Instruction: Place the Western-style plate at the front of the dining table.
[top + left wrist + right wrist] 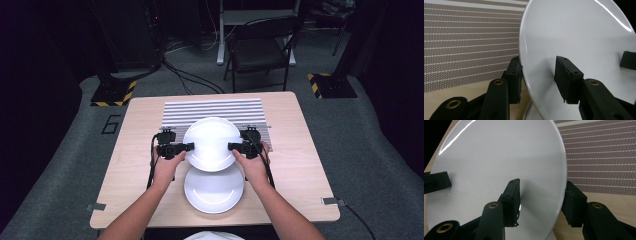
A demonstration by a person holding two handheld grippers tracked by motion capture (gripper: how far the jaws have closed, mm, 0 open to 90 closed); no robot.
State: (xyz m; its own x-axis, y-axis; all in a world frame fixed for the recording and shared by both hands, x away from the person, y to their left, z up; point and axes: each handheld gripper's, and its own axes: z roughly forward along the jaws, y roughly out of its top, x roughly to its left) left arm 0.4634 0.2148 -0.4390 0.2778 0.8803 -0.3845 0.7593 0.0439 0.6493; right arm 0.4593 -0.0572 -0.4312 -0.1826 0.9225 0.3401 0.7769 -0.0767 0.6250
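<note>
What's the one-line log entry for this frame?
left gripper: shut on upper plate left rim | right gripper: shut on right rim | upper plate: held over striped mat | lower plate: on table

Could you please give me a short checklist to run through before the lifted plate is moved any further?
1. Left gripper clamps the upper plate rim: ok.
2. Right gripper clamps the opposite rim: ok.
3. Upper plate clear of the lower plate: ok.
4. Striped mat ahead free of objects: ok.
5. Cables clear of the plates: ok.
6. Grip firm enough against slipping: cannot tell.
</note>
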